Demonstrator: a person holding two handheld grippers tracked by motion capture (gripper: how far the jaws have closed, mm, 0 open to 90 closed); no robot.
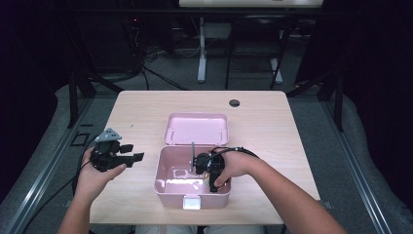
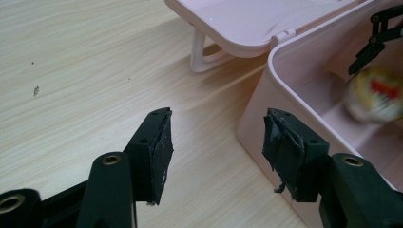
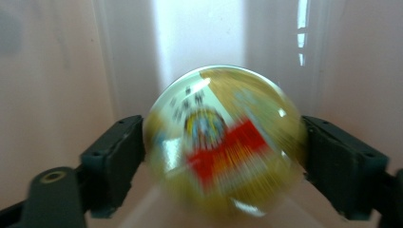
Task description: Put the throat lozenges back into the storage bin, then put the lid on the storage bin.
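At the near edge of the bench, an open pink box takes a round, clear-wrapped ball with a red and yellow label, which sits low inside the box between the right tongs. In the right gripper view those jaws stand wide on either side of the blurred ball, and it is hard to tell whether the pads still press on it or have let go; the placing looks all but done. To the left, the left tongs hover over bare wood just beside the box's wall, jaws apart with nothing between them. In the left gripper view the ball rests on the box floor with the right tongs' black jaws above it. Farther off, the hinged lid lies flat, thrown back behind the box. What is left, by the look of it: lift the right tongs clear and swing the lid shut.
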